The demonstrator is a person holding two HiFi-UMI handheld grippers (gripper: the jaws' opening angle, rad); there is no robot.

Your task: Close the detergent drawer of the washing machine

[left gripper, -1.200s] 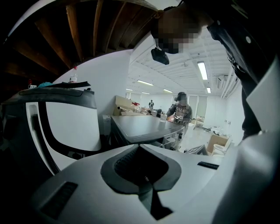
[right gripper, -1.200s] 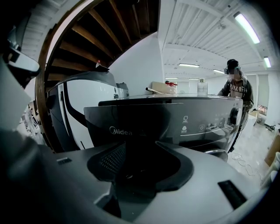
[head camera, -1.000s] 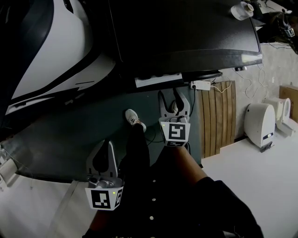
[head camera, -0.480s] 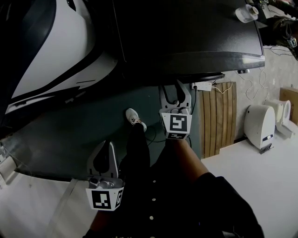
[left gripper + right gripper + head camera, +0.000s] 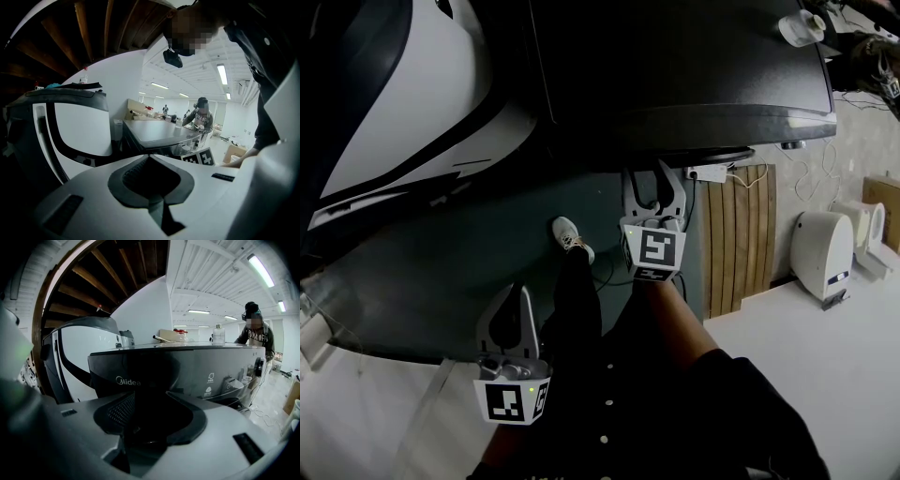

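Observation:
The dark washing machine fills the top of the head view. Its front edge shows no drawer sticking out. In the right gripper view its glossy front panel with a logo stands close ahead. My right gripper points at that front, its fingertips right under the machine's front edge. Its jaws stand a little apart with nothing between them. My left gripper hangs lower and to the left, well away from the machine, jaws together and empty.
A large white and black appliance stands left of the machine. My leg and shoe are between the grippers. A white power strip, a wooden slat board and a white bin-like unit sit at the right.
A white strip of the drawer stuck out under the machine's front edge a second ago; it no longer shows. My right gripper has moved forward up to the front. The left has not moved.

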